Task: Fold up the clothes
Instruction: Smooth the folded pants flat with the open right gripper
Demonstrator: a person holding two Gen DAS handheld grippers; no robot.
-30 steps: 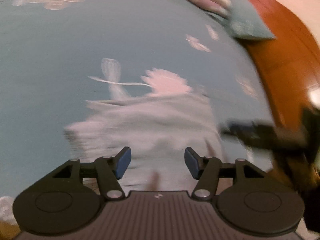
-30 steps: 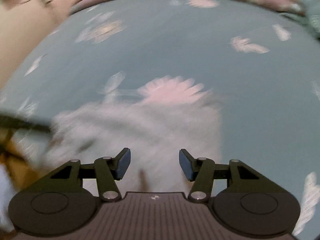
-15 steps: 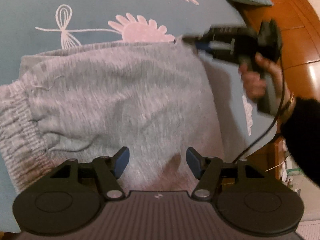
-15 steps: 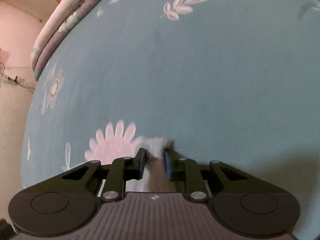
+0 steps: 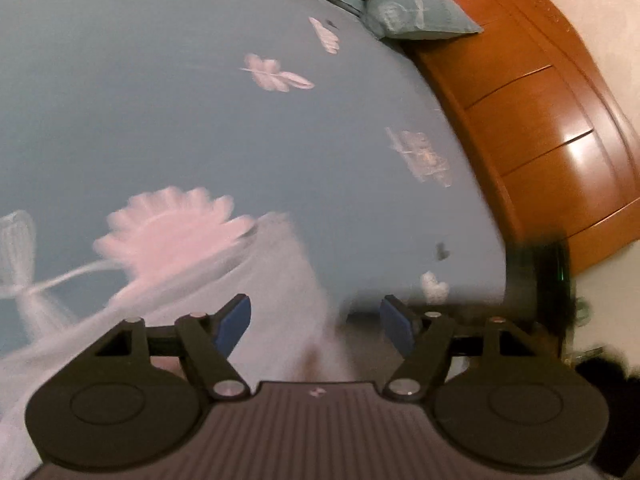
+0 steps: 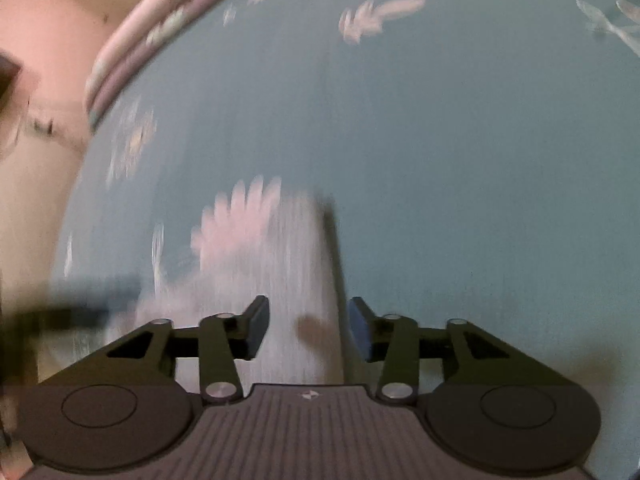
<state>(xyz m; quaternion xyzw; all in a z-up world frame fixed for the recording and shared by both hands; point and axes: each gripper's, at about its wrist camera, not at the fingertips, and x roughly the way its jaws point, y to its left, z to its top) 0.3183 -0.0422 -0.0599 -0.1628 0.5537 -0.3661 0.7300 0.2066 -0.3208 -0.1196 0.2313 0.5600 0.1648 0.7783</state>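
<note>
Just ahead of both grippers, on the blue bedsheet [image 5: 200, 120], lay the grey garment [image 5: 280, 280]. Frames were smeared, so edges are rough.

My left gripper [image 5: 315, 322] stood wide, jaws opening, pads clear of cloth; the garment lay under and ahead of the gap, nothing pinched. The cloth spread from its left finger side toward the centre, its far right corner ending just beyond the tips, touching the pink flower print [image 5: 172, 228]. To its right was bare sheet, then the wooden bed frame [image 5: 540, 120] and a pillow [image 5: 416, 12] far ahead.

My right gripper [image 6: 308, 328] stood at a middling gap, jaws opening, with a strip of the garment [image 6: 296, 272] running between the fingers but not pressed by the pads as far as I could tell. Here the right edge of the garment ran straight away from the gripper, nearly along its pointing line, ending at a far corner ahead.

Judgement: the long axis seemed to run left of the right gripper, across toward the left one, though blur kept me from fixing it. The right gripper was nearer the far right corner and edge; the left was nearer the bulk. I reckoned the next grab turned on that right edge lying dead ahead between the right fingers. A dark blur [image 6: 72, 304] at the right view's left was likely the other tool.
</note>
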